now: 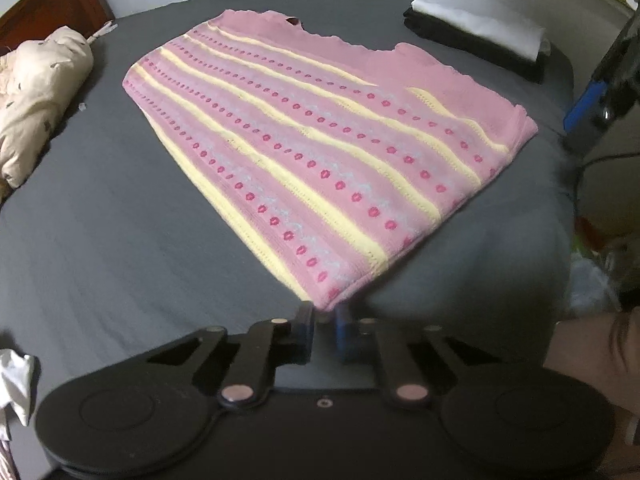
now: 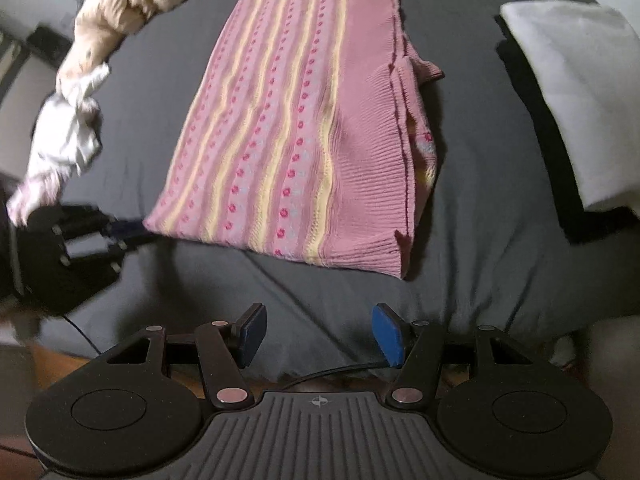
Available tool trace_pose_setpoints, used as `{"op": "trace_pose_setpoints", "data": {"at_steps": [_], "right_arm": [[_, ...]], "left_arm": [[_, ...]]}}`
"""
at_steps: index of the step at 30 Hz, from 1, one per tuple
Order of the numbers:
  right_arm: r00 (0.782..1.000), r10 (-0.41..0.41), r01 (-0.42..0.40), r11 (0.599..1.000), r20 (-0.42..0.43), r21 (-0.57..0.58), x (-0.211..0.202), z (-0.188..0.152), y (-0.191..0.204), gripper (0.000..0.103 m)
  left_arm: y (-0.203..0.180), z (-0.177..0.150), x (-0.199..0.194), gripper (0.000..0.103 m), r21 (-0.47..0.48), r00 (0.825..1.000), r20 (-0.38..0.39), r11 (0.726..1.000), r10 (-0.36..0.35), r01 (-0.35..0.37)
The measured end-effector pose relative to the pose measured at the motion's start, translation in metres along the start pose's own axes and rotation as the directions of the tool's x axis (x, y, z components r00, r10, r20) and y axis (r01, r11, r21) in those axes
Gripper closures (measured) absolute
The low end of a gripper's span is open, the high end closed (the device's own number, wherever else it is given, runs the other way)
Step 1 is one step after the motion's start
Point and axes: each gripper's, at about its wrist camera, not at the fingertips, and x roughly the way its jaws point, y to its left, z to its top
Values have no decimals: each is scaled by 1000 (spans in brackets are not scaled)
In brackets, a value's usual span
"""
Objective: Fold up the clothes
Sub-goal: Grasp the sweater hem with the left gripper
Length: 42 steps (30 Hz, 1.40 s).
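While the pink sweater [image 1: 320, 148] lies flat in the middle of the dark bed sheet [image 1: 100, 200], already doubled into a long panel, your left gripper [image 1: 325, 330] has its jaws nearly pressed together at the nearest corner of the knit; the corner tip sits right between the pads, so it looks like a pinch on that corner, though the contact itself is hard to confirm. I think you hold this corner because it gives control over the short hem edge for the next fold.

Your right gripper [image 2: 319, 334] has its jaws spread wide and holds nothing; it hovers above bare sheet, near the ribbed hem [image 2: 372, 200] but apart from it, probably waiting to take the other hem corner so both ends can lift together.

The folded white and black clothes [image 1: 480, 36] rest on the far side, well apart, likely as a finished pile; the beige jacket [image 1: 36, 92] and a white cloth [image 2: 68, 128] lie crumpled at the other side, probably waiting for folding.
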Motion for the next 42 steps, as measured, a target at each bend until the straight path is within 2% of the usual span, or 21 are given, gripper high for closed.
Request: {"op": "trace_pose_setpoints", "data": {"at_steps": [4,6,8,10,13,14,16,18,20,22,24,27,29,33,37,42], "right_arm": [[995,-88,93,984,40,-153,5,-7,20,44],[985,-148,167,951,92,-259,7,-13,36,44],[968,-200,241,902,149,-357,10,-19,53,44],[957,-211,280,860,201,-427,14,-24,69,44],[951,-196,291,832,241,-473,23,-28,86,44],[950,-191,289,837,245,-465,26,-27,90,44],[957,-163,251,880,241,-402,29,-22,92,44],[968,-120,176,950,221,-257,28,-14,84,44],[981,-65,86,991,184,-104,28,-8,69,44],[989,-7,2,999,148,33,30,-5,53,44],[990,-5,-7,997,139,81,31,-6,44,44],[986,-10,-17,987,168,157,25,-6,29,44],[981,-42,0,977,191,213,20,-5,18,44],[972,-142,102,973,188,208,21,-2,0,44],[967,-175,153,980,184,127,27,-1,-10,44],[963,-141,160,985,229,-66,20,-3,-3,44]], "left_arm": [[15,7,-10,94,-89,999,24,995,-32,34],[24,15,-15,94,-104,999,42,994,-26,30],[31,23,-20,94,-109,998,62,993,-25,32],[38,33,-23,94,-106,996,83,994,-33,41],[45,46,-25,94,-113,993,105,992,-45,57],[47,50,-24,94,-115,993,105,992,-45,57],[51,57,-21,94,-118,994,102,992,-40,52],[55,61,-18,94,-128,995,94,990,-40,52],[59,65,-12,94,-139,996,83,989,-45,56],[64,68,-6,94,-146,996,71,988,-48,58],[67,71,0,94,-156,997,61,986,-50,59],[72,74,8,94,-173,998,44,983,-53,59],[75,76,10,94,-178,998,40,982,-53,60],[78,78,10,94,-171,998,35,984,-50,55],[78,81,10,94,-151,998,41,987,-44,50],[80,86,5,94,-155,998,46,987,-40,47]]}}
